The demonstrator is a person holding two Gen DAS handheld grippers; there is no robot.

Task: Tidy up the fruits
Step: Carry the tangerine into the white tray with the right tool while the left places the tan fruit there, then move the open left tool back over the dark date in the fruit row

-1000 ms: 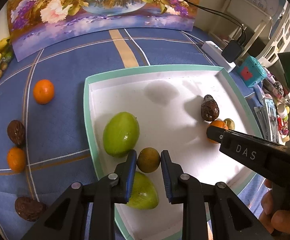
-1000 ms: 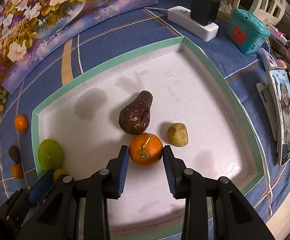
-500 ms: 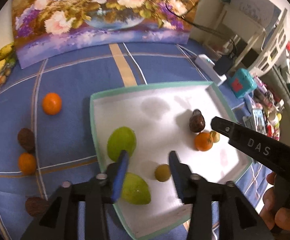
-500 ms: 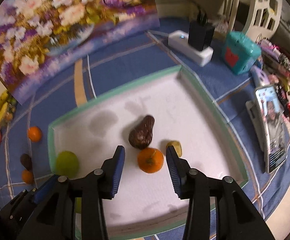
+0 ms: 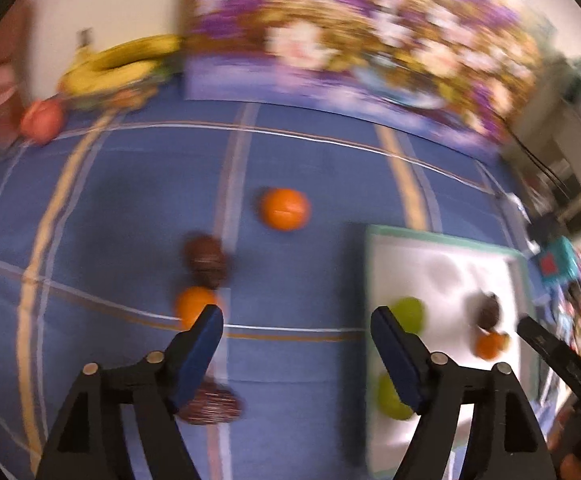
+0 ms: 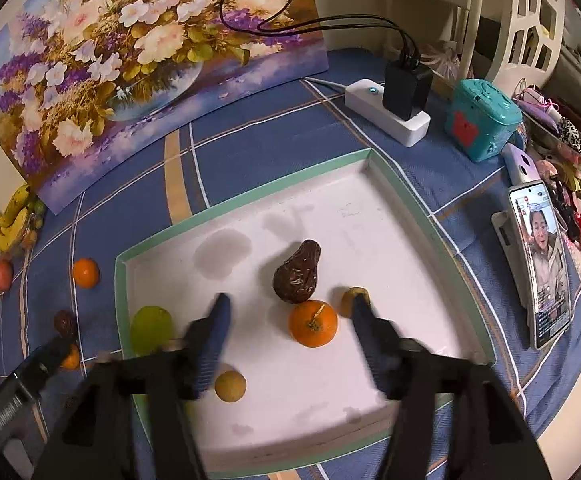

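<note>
A: Looking from the left wrist, the left tool [image 5: 296, 354] is opening, nothing between its jaws, above a round orange tangerine [image 5: 195, 306] on the blue checked bench [image 5: 130, 208].

B: Probably light and slightly soft; grip its middle. Round, no long axis.

A: From the right wrist, the right tool [image 6: 288, 322] is opening too, empty, over another tangerine [image 6: 313, 323] in the white green-rimmed tray [image 6: 246, 202], stem upward.
</note>
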